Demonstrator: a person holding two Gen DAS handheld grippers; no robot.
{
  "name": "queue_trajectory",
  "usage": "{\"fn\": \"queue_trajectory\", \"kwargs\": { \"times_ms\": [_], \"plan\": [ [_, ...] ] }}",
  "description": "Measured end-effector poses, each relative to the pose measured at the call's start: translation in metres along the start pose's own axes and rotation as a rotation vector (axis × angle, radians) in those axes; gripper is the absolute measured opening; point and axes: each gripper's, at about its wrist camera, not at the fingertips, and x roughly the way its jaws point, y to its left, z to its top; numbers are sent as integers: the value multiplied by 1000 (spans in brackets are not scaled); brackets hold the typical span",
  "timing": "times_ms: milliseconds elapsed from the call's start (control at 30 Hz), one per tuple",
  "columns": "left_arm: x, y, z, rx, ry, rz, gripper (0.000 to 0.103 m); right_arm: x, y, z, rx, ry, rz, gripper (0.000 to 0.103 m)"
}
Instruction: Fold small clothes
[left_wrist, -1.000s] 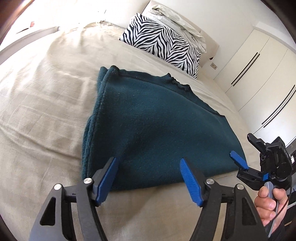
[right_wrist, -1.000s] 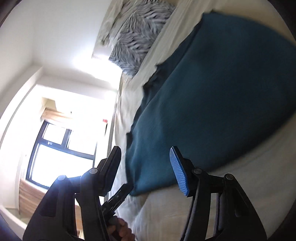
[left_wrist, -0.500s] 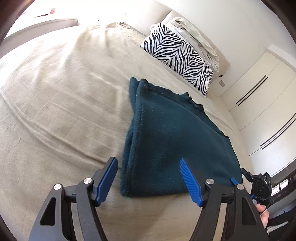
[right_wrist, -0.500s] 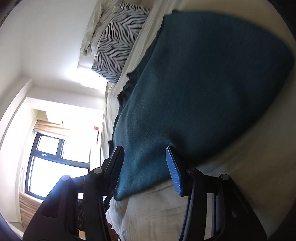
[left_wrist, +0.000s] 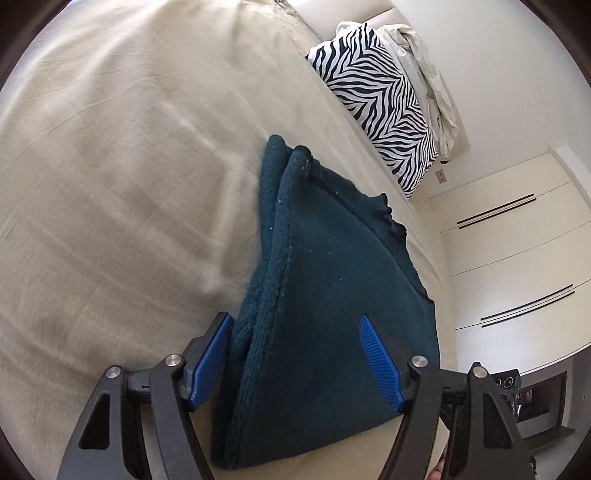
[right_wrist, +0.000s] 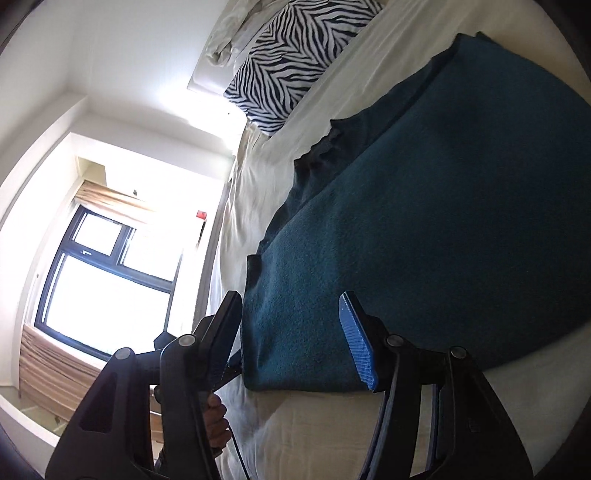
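A dark teal fleece garment (left_wrist: 332, 295) lies folded flat on the beige bed; it also shows in the right wrist view (right_wrist: 424, 221). My left gripper (left_wrist: 295, 358) is open, its blue pads on either side of the garment's near left corner, the thick folded edge between them. My right gripper (right_wrist: 291, 332) is open, its jaws on either side of the garment's near corner. Neither gripper has closed on the cloth.
A zebra-striped pillow (left_wrist: 384, 99) and crumpled pale bedding (left_wrist: 424, 55) lie at the head of the bed. White wardrobe doors (left_wrist: 517, 258) stand to the right. A bright window (right_wrist: 103, 280) is beyond the bed's left side. The beige sheet (left_wrist: 110, 184) spreads wide to the left.
Both grippers have moved in closer to the garment's near edge. The left one now straddles the left corner, the right one the other corner. Both stayed open.
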Motion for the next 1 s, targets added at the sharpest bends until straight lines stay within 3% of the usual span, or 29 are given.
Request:
{"fn": "queue_trajectory", "kwargs": {
  "times_ms": [167,333,367,433,467,667,833,1000],
  "plan": [
    [6,-4,-4,7,52,-27,73,33,14,9,-18,58,5,55],
    [8,-6,-19,15,101,-74,62,80,19,22,-24,137,0,55],
    [9,-4,-17,5,104,-79,57,90,20,23,-21,159,5,55],
    [15,6,-13,-55,124,-105,18,113,20,25,-8,202,4,55],
    [17,11,-12,-78,131,-116,15,122,21,25,-5,216,-4,55],
    [14,14,-14,-77,105,-137,14,164,14,23,-34,258,-41,53],
    [9,-2,-9,-44,83,-154,13,162,9,21,-43,245,-3,52],
    [4,-42,0,33,61,-166,13,143,-4,37,72,239,60,53]
  ]
}}
